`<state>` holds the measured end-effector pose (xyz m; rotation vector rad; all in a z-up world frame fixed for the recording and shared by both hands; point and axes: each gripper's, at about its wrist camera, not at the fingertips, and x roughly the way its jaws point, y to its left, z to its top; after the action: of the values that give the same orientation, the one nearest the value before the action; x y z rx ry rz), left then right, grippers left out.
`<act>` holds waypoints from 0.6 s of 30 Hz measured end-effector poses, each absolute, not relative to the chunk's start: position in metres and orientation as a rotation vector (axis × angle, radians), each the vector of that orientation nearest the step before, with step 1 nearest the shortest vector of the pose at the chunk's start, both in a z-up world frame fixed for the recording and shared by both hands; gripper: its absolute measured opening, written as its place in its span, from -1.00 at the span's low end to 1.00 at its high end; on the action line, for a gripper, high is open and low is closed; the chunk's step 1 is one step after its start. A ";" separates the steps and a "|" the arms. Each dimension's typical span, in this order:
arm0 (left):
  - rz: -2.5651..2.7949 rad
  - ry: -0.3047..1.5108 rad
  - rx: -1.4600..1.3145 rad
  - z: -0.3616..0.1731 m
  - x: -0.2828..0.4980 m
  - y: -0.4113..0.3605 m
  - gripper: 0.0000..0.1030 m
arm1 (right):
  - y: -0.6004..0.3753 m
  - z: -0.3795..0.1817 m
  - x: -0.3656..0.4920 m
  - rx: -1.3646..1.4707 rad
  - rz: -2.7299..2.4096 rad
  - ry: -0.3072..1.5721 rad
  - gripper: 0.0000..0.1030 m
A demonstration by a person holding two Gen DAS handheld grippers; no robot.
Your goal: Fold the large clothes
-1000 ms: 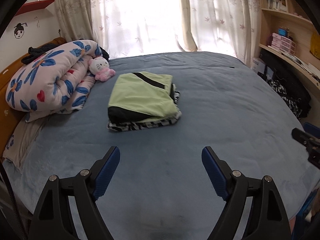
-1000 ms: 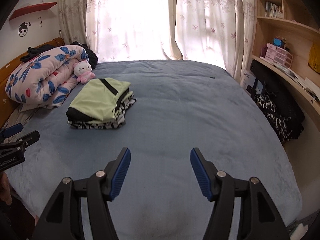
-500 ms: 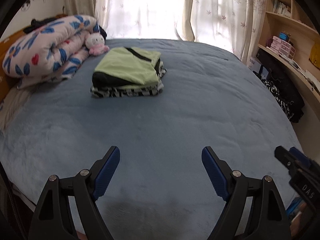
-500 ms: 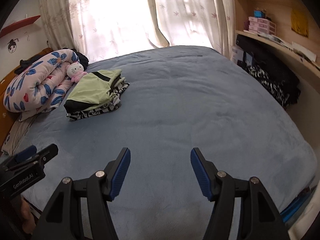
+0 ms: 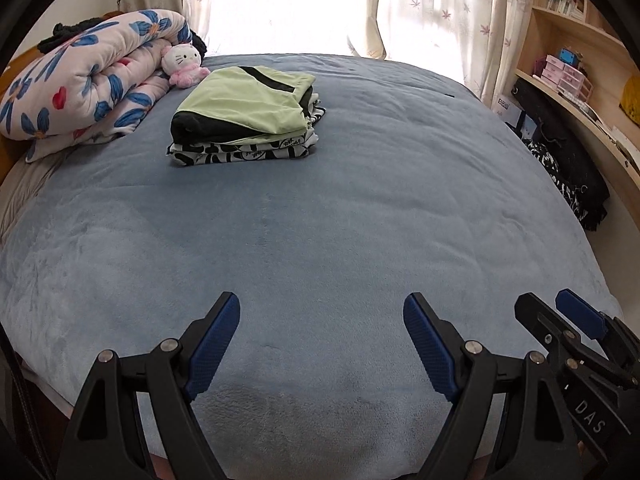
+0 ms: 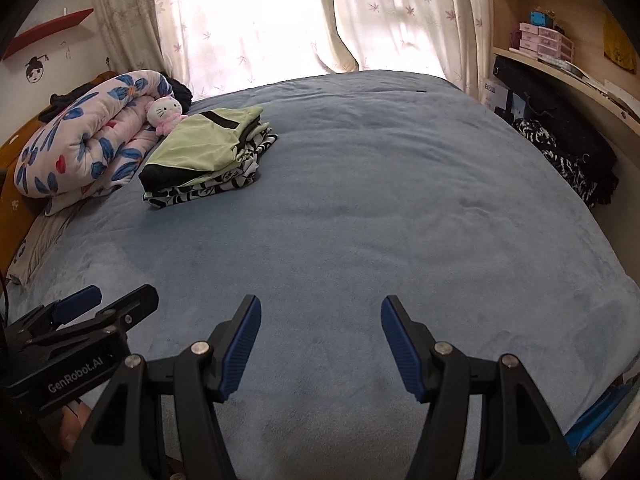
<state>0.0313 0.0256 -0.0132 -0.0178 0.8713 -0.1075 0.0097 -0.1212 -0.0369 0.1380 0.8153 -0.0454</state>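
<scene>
A stack of folded clothes (image 5: pixel 244 116), light green with black trim on top of a black-and-white patterned piece, lies on the blue bed (image 5: pixel 320 220) at the far left; it also shows in the right wrist view (image 6: pixel 204 156). My left gripper (image 5: pixel 322 320) is open and empty above the near edge of the bed. My right gripper (image 6: pixel 320 320) is open and empty beside it. Each gripper shows at the edge of the other's view: the right one (image 5: pixel 560 316), the left one (image 6: pixel 120 300).
A rolled floral quilt (image 5: pixel 80 84) and a pink plush cat (image 5: pixel 182 62) lie at the head of the bed, left. Wooden shelves (image 5: pixel 580 76) and a pile of dark clothes (image 5: pixel 568 168) stand at the right. Curtains (image 6: pixel 280 20) hang behind.
Both grippers have drawn back toward the near edge of the bed and come closer together. Both stay open and empty. The folded stack has not moved.
</scene>
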 end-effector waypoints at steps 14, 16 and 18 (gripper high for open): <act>-0.126 0.869 0.014 -0.017 0.022 0.023 0.61 | -0.116 -0.039 0.004 0.133 -0.049 0.808 0.22; -0.126 0.872 0.010 -0.018 0.022 0.024 0.61 | -0.116 -0.039 0.004 0.133 -0.049 0.808 0.22; -0.126 0.874 0.008 -0.019 0.021 0.025 0.61 | -0.115 -0.040 0.003 0.130 -0.048 0.803 0.22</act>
<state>0.0213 0.0250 -0.0186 0.0077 0.8742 -0.1260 0.0030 -0.1147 -0.0398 0.1302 0.8031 -0.0485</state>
